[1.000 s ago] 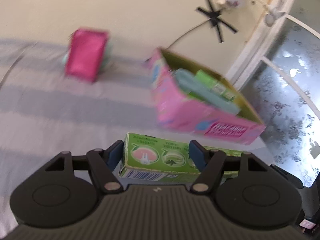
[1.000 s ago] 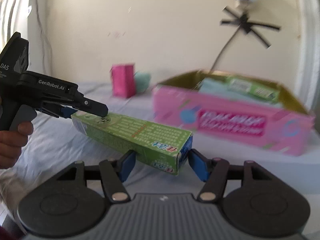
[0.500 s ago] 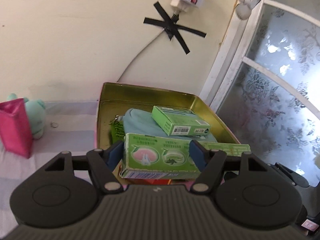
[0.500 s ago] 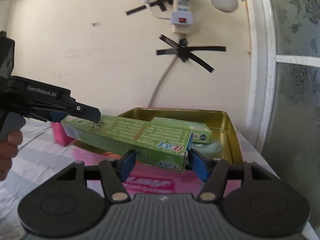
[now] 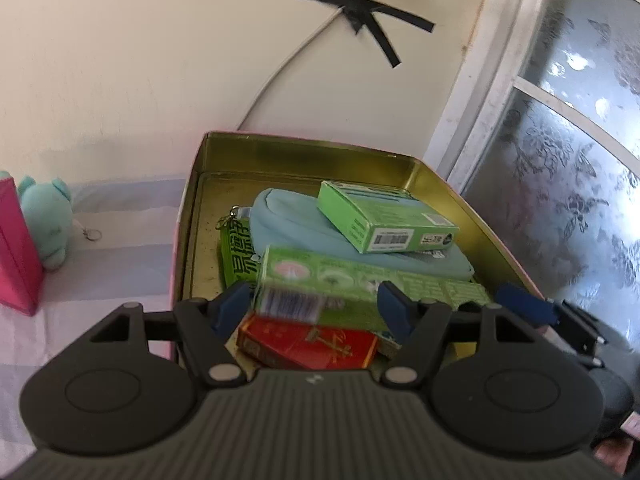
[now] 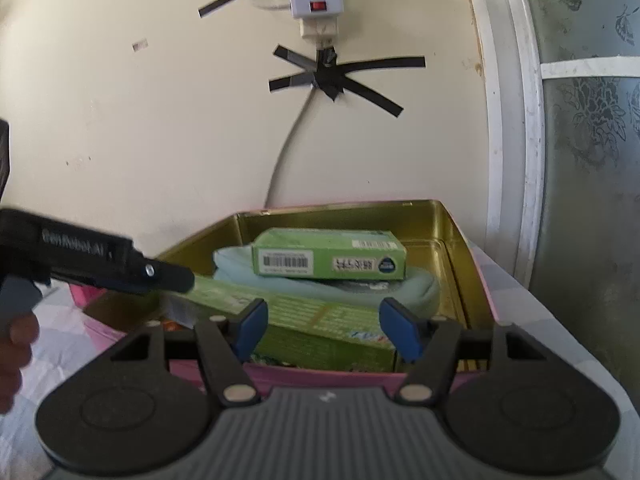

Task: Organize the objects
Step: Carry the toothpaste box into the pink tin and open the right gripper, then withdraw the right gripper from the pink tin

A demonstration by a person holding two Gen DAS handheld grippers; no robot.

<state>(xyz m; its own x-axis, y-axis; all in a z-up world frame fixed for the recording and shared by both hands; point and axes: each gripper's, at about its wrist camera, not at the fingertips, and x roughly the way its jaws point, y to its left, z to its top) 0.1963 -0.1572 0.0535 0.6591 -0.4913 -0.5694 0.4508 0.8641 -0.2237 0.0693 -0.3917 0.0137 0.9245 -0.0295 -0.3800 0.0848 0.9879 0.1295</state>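
Observation:
A long green carton (image 5: 360, 288) lies inside the gold-lined pink tin (image 5: 440, 184), on top of a red box (image 5: 308, 344). My left gripper (image 5: 314, 310) is open, its blue pads standing clear of the carton's left end. My right gripper (image 6: 322, 328) is open too, its pads wide of the carton's other end (image 6: 320, 332). A smaller green box (image 5: 384, 220) rests on a light blue pouch (image 5: 296, 228) deeper in the tin; both also show in the right wrist view, the box (image 6: 328, 254) on the pouch (image 6: 416, 288).
A pink box (image 5: 16, 248) and a teal plush toy (image 5: 44, 216) stand on the striped cloth to the left. The wall with a taped cable (image 5: 360, 12) is behind the tin. A frosted window (image 5: 580, 160) is on the right. A green tag (image 5: 236, 256) lies by the pouch.
Both grippers lowered the long green carton into the tin and opened their jaws; the carton now lies on the red box instead of being held above it.

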